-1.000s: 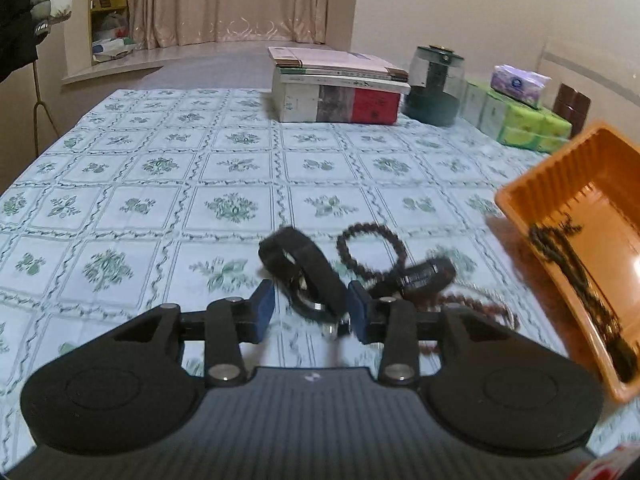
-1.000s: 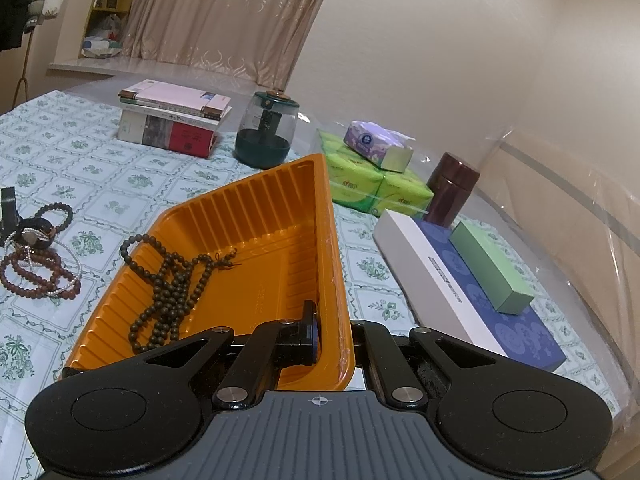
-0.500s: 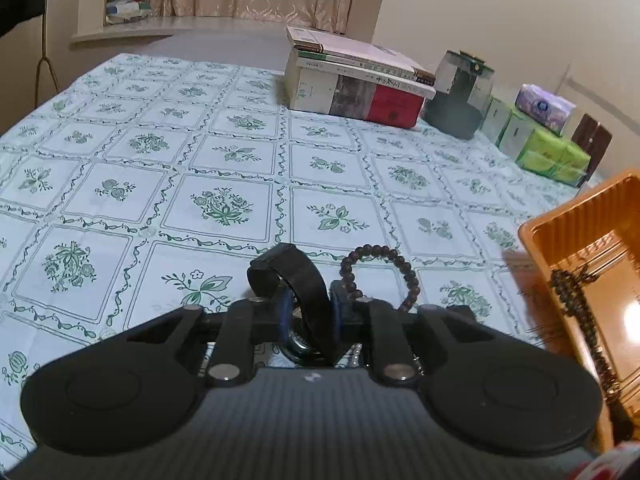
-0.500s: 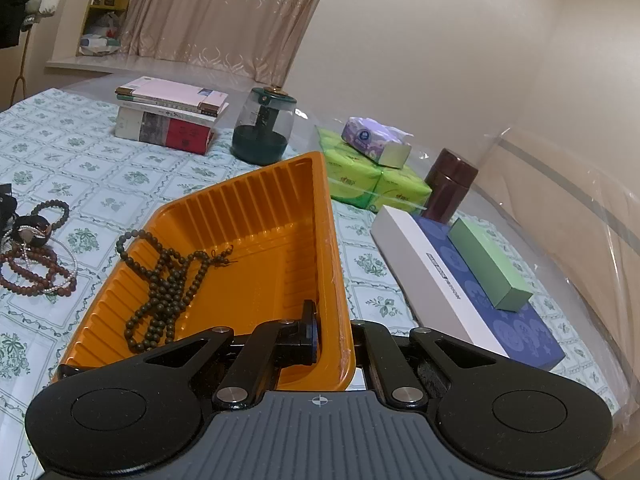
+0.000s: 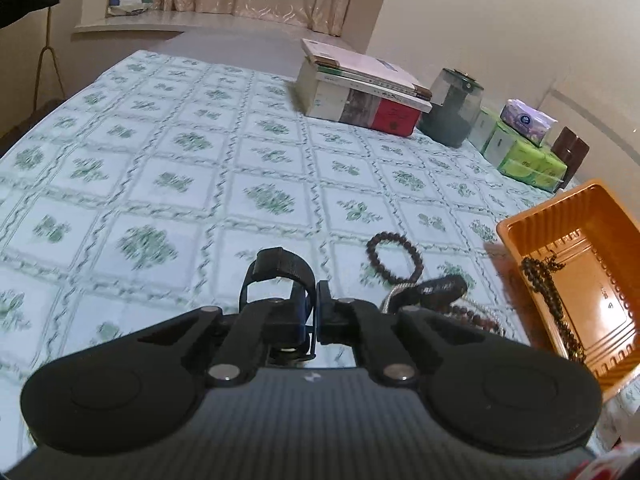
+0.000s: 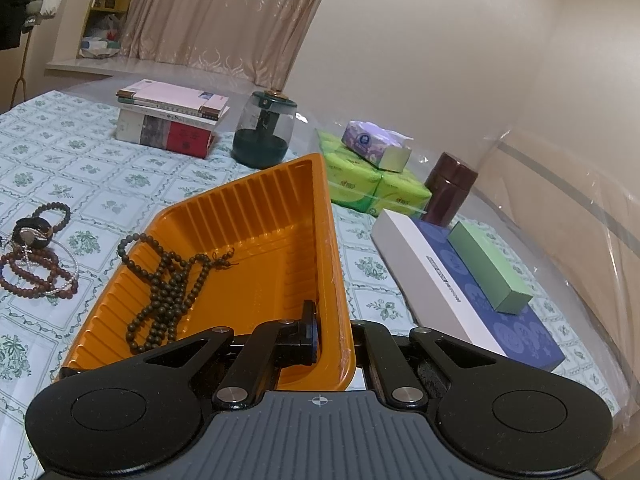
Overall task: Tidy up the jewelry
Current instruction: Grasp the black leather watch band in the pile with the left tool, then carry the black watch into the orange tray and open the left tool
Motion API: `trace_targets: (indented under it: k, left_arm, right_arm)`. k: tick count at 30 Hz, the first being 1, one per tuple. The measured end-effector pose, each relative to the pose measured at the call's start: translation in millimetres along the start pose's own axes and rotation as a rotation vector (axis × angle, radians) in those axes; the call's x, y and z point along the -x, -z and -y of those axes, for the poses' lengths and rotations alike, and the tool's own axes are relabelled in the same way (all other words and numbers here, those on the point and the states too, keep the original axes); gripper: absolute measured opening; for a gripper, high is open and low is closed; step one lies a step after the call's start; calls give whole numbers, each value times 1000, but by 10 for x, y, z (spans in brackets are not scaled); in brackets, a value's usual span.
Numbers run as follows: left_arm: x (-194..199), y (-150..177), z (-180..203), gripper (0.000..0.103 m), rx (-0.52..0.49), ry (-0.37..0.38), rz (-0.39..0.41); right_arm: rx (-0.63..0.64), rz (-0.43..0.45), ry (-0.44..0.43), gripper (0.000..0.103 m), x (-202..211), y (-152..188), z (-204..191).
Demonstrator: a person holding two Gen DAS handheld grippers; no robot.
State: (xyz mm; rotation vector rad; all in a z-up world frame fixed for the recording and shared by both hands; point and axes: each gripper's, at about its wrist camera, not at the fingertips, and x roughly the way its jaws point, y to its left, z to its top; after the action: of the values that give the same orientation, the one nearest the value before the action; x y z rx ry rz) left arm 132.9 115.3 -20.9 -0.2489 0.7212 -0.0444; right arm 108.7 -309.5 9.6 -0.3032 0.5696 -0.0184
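My left gripper [image 5: 315, 312] is shut on a black watch strap [image 5: 280, 266] and holds it lifted above the tablecloth. A dark bead bracelet [image 5: 394, 257], another black watch [image 5: 438, 288] and reddish beads [image 5: 476, 318] lie just right of it. My right gripper [image 6: 336, 338] is shut on the near wall of the orange tray [image 6: 256, 216], which is tilted and holds a long dark bead necklace [image 6: 168, 284]. The tray also shows in the left wrist view [image 5: 576, 248]. The jewelry pile [image 6: 36, 256] lies left of the tray.
A stack of books [image 5: 360, 88], a glass jar [image 5: 452, 108], green tissue packs [image 5: 520, 156] and a brown canister [image 5: 570, 152] stand at the back. A white and blue box [image 6: 460, 284] with a green box [image 6: 488, 268] on it lies right of the tray.
My left gripper closed on the black watch strap and lifted it off the table. The right gripper kept its hold on the tray, barely moving.
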Motion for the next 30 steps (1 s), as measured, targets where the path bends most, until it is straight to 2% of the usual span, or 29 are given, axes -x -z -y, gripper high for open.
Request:
trace_targets:
  k: [4,6,7,8,12,14,15,24,28,30]
  left_arm:
    - [106,171,-61,10,-1,-18,9]
    - [163,243,-79,20,-13,-27,15]
    - [188,270,-80,30,-24,-32,17]
    - [221,304,-73,37,-46,-50,22]
    - [303,392,-63,42,-122,-92,34]
    - [318,404,-96,59,-125,-99,42]
    - [315,402,-119,63,-118,-100,42]
    - [108,306,-381,66,-32,-88,45]
    - [-6,270,-491,57,-20,-86,15]
    - [-36,259,-535,55,-10,-58,9]
  right_arm:
    - [2,2,-1,4,19,-6,-9]
    - [2,2,0,4,21,-7,-10]
    - [2,3,0,4,21,-6,-10]
    - [2,3,0,4,22,-6,-10]
    - [5,6,3,4,40,-13,-21]
    - [5,6,2,4,37,-11,-22]
    - [7,6,3,4,39,-14,-25]
    - [11,5,5,4,43,-20,-39]
    - [16,1,9,4,27,-16,-35]
    - [18,0,12,4,21,-14,-37]
